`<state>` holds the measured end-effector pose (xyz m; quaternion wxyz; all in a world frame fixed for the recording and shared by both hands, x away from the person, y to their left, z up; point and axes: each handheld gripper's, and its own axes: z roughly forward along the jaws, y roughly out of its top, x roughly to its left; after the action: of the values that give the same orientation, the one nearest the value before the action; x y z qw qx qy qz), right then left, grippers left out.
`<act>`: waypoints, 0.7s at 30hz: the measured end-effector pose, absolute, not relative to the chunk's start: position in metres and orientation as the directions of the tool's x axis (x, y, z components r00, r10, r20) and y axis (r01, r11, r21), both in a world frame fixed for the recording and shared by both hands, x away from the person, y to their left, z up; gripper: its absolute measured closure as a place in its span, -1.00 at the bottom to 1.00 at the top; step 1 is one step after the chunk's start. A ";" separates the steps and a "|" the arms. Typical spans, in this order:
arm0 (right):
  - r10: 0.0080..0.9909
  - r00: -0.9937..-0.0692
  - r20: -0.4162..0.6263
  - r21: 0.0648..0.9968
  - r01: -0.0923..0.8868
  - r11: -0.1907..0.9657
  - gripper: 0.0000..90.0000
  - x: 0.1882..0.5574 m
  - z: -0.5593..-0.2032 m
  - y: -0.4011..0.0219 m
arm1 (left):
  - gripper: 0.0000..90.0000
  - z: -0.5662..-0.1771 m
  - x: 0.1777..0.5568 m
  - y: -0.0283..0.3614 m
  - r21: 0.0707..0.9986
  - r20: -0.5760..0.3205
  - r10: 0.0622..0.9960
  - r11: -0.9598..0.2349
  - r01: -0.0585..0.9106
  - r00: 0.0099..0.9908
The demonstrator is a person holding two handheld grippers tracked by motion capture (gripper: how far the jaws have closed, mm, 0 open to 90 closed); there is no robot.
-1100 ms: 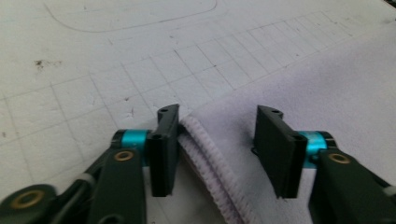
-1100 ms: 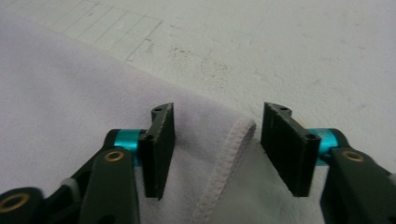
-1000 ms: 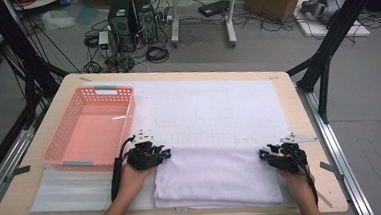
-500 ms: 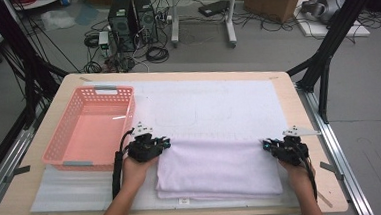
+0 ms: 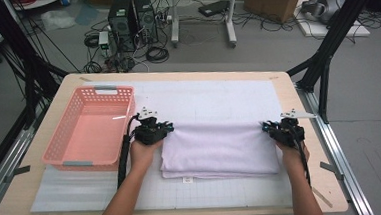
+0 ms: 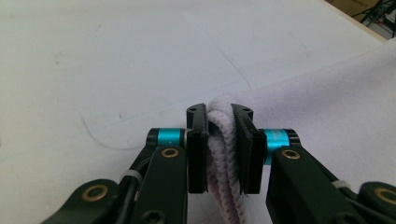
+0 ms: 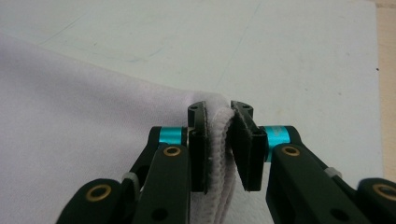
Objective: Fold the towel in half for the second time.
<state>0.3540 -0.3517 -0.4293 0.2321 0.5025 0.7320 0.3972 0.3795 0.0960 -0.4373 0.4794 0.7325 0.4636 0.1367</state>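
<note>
The left gripper (image 5: 164,130) and right gripper (image 5: 268,128) each clamp a far corner of the folded pale lilac towel (image 5: 220,151) lying centre-frame on the white-matted wooden table (image 5: 283,86), beside a pink plastic basket (image 5: 90,128).

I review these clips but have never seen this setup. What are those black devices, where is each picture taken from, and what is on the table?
A person holds a handheld clamp tool in each hand: the left gripper and the right gripper. The high view looks down from above the table. Each gripper view comes from a camera riding on that tool, looking along its two black jaws. On the table lie a white mat, an empty pink basket and a folded white towel. Both grippers are clamped on the towel's far corners.
</note>
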 end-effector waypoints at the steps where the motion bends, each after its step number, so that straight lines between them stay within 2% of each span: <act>1: 0.920 -0.387 0.062 0.813 0.554 0.179 0.65 0.355 -0.430 -0.351 | 0.57 -0.437 0.379 0.096 0.826 -0.250 0.811 -0.106 0.554 0.528; 4: 0.925 -0.373 0.068 0.804 0.569 0.170 0.31 0.354 -0.432 -0.351 | 0.24 -0.433 0.374 0.099 0.824 -0.270 0.799 -0.097 0.559 0.537; 7: 0.932 -0.356 0.075 0.818 0.556 0.146 0.19 0.347 -0.428 -0.355 | 0.15 -0.429 0.365 0.101 0.840 -0.258 0.782 -0.108 0.532 0.567; 10: 0.930 -0.356 0.091 0.833 0.539 0.124 0.17 0.337 -0.423 -0.361 | 0.13 -0.427 0.354 0.102 0.848 -0.243 0.770 -0.126 0.514 0.589; 16: 0.903 -0.418 0.097 0.833 0.530 0.156 0.25 0.305 -0.422 -0.363 | 0.28 -0.429 0.326 0.099 0.833 -0.205 0.736 -0.215 0.509 0.645; 21: 0.884 -0.459 0.083 0.822 0.533 0.200 0.32 0.270 -0.424 -0.360 | 0.23 -0.439 0.304 0.106 0.824 -0.239 0.723 -0.203 0.530 0.649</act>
<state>0.2703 -0.3599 -0.4245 0.2108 0.4753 0.7453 0.4173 0.3036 0.1057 -0.4388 0.4826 0.7690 0.4070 0.1000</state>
